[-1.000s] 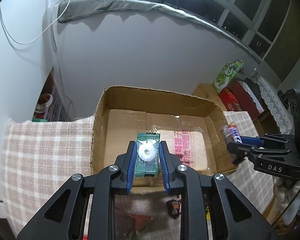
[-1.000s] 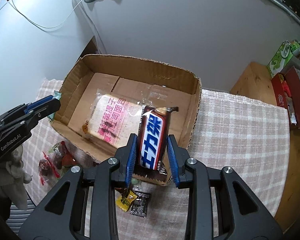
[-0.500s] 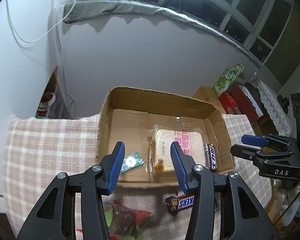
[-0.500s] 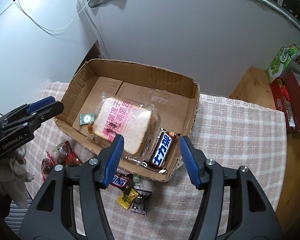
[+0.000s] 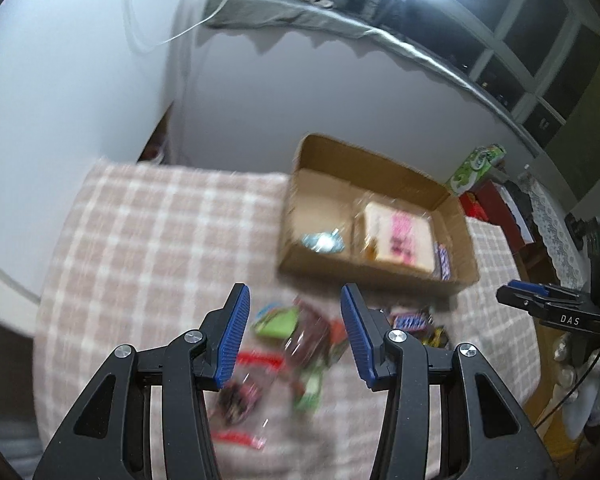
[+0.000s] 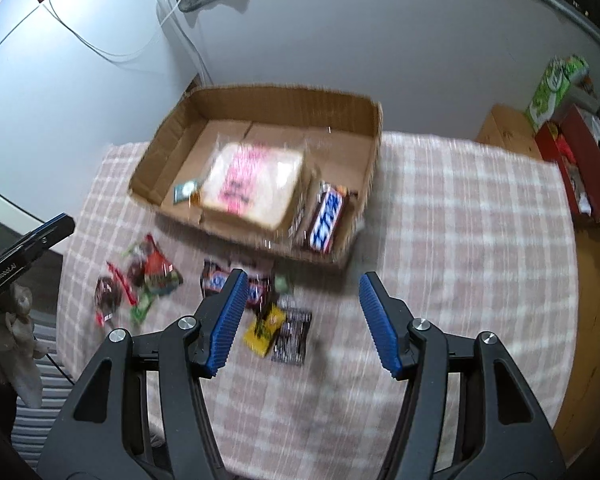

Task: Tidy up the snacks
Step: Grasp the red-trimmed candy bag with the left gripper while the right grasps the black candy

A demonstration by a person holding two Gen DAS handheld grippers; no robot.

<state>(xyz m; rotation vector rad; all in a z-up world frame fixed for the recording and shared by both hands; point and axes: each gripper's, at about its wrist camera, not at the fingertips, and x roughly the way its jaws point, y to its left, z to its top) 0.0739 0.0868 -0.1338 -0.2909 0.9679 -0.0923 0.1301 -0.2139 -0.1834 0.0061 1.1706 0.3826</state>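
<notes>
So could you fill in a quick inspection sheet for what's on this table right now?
Surface: pink checked tablecloth.
Job's things: brown cardboard box holds a wrapped bread slice with pink print, a brown-and-blue chocolate bar and a small green packet; loose snack wrappers lie on the cloth before it.
Clutter: green carton and red box on a side stand.
Grippers: left gripper and right gripper both open, empty.
Cables: white cable on the wall.
Surroundings: grey wall, dark window.
</notes>
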